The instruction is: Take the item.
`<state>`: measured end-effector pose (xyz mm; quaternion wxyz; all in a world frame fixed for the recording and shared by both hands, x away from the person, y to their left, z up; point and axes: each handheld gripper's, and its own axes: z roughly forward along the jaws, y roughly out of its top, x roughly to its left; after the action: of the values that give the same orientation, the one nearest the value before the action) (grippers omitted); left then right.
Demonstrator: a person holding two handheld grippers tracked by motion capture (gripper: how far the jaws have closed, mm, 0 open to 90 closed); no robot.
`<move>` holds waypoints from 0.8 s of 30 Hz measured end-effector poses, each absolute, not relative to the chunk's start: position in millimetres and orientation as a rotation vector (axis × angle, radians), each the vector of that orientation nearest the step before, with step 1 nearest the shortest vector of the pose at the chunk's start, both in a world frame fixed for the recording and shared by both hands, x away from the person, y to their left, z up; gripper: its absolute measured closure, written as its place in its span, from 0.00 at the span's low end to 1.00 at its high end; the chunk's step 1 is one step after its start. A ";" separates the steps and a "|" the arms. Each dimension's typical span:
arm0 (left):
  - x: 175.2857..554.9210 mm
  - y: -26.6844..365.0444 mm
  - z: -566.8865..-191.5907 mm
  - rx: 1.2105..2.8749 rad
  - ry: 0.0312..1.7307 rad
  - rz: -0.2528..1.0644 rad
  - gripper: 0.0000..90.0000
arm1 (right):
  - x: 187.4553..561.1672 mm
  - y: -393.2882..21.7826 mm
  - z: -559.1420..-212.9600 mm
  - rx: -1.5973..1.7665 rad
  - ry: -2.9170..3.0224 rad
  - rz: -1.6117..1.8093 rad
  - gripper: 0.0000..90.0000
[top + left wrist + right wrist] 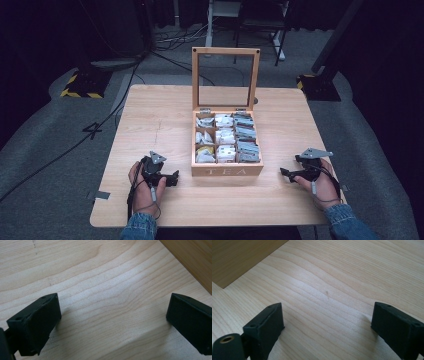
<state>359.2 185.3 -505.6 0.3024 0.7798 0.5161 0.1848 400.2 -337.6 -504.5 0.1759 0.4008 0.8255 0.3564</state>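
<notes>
Squarely, tea box [227, 170] fronts person, lid [225, 78] upright.

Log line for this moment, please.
left gripper: open, on table | right gripper: open, on table | tea box: lid up, between grippers, untouched

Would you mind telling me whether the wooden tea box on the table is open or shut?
Open: the wooden tea box has its glass-paned wooden lid standing upright behind, and its compartments show tea bags.
</notes>
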 end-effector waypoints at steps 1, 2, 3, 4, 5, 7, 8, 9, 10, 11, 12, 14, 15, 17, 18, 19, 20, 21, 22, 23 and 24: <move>359.7 185.2 -505.8 2.066 1.367 0.490 0.00 | 400.3 -337.6 -504.5 1.135 2.337 1.007 0.12; 360.0 185.0 -505.7 2.065 1.369 0.488 0.00 | 400.3 -337.6 -504.5 1.134 2.338 1.007 0.12; 360.0 185.0 -505.7 2.065 1.369 0.488 0.00 | 400.3 -337.6 -504.5 1.134 2.338 1.007 0.12; 360.2 185.0 -505.7 2.065 1.369 0.487 0.00 | 400.6 -337.7 -504.5 1.131 2.339 1.008 0.12; 360.5 185.0 -505.7 2.066 1.367 0.488 0.00 | 400.7 -337.8 -504.5 1.129 2.340 1.009 0.12; 360.8 185.1 -505.7 2.069 1.363 0.488 0.00 | 401.1 -337.8 -504.5 1.126 2.344 1.010 0.12; 360.8 185.1 -505.7 2.069 1.363 0.488 0.00 | 401.1 -337.8 -504.5 1.126 2.344 1.010 0.12; 360.9 185.1 -505.7 2.069 1.363 0.488 0.00 | 401.4 -337.9 -504.5 1.122 2.347 1.011 0.12; 361.1 185.0 -505.8 2.069 1.363 0.486 0.00 | 401.5 -337.9 -504.6 1.121 2.348 1.013 0.12; 361.1 185.0 -505.8 2.069 1.363 0.486 0.00 | 401.5 -337.9 -504.6 1.121 2.348 1.013 0.12; 361.3 185.1 -505.7 2.070 1.362 0.485 0.00 | 401.6 -337.9 -504.6 1.119 2.349 1.013 0.12; 361.4 184.9 -505.8 2.067 1.362 0.486 0.00 | 401.6 -337.9 -504.6 1.119 2.349 1.013 0.12; 361.4 184.9 -505.8 2.067 1.362 0.486 0.00 | 401.6 -337.9 -504.6 1.119 2.349 1.013 0.12; 361.8 185.0 -505.9 2.068 1.360 0.487 0.00 | 401.6 -337.9 -504.6 1.119 2.349 1.013 0.12; 361.8 185.0 -505.9 2.068 1.360 0.487 0.00 | 401.6 -337.9 -504.6 1.119 2.349 1.013 0.12; 362.4 185.1 -505.8 2.069 1.357 0.492 0.00 | 401.6 -337.9 -504.6 1.119 2.349 1.013 0.12; 362.6 184.9 -505.8 2.069 1.359 0.487 0.00 | 401.6 -337.9 -504.6 1.119 2.348 1.014 0.12; 362.6 184.9 -505.8 2.069 1.359 0.487 0.00 | 401.5 -337.9 -504.5 1.118 2.349 1.014 0.12; 363.0 184.9 -505.8 2.070 1.357 0.489 0.00 | 401.5 -337.9 -504.5 1.119 2.349 1.015 0.12; 363.1 184.8 -505.8 2.068 1.357 0.489 0.00 | 401.5 -338.0 -504.4 1.119 2.348 1.013 0.13; 363.1 184.8 -505.8 2.068 1.357 0.489 0.00 | 401.3 -338.2 -504.4 1.124 2.342 1.016 0.14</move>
<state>363.1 184.8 -505.8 0.3049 0.7811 0.5126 0.1845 401.3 -338.2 -504.4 0.1750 0.3968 0.8266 0.3586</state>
